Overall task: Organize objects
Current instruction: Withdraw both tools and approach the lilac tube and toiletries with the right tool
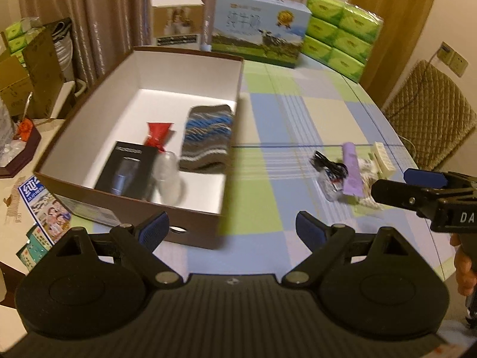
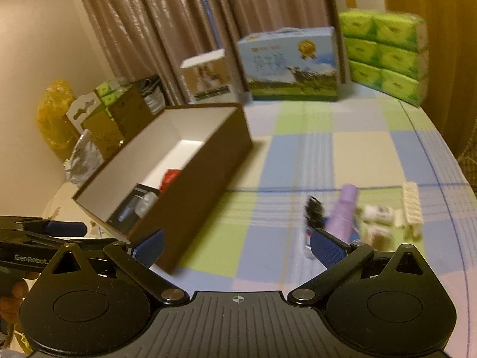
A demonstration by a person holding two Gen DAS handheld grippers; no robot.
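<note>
A: From the left wrist, what sits inside the brown box (image 1: 140, 137)?

B: Left to right: a black packet (image 1: 126, 167), a clear plastic piece (image 1: 168, 176) with something red (image 1: 158, 137) behind it, then a striped knitted piece (image 1: 207, 138) against the right wall. The left gripper (image 1: 232, 229) has its jaws wide apart, nothing between them, low before the box's near corner.

A: And from the right wrist?

B: The box (image 2: 190, 179) shows mostly its outer side; only the black packet (image 2: 128, 211) and a bit of red (image 2: 171, 177) peek over the wall. The knitted piece is hidden there.

A: The loose things?

B: On the checked tablecloth (image 2: 298, 149), well right of the box: a black cable (image 2: 313, 211), a purple tube (image 2: 344, 208), small pale items, too blurred to tell, and a cream block (image 2: 413, 203). The right gripper (image 2: 237, 247), jaws spread and empty, hangs near them. The left view shows that gripper from the side (image 1: 423, 188).
</note>
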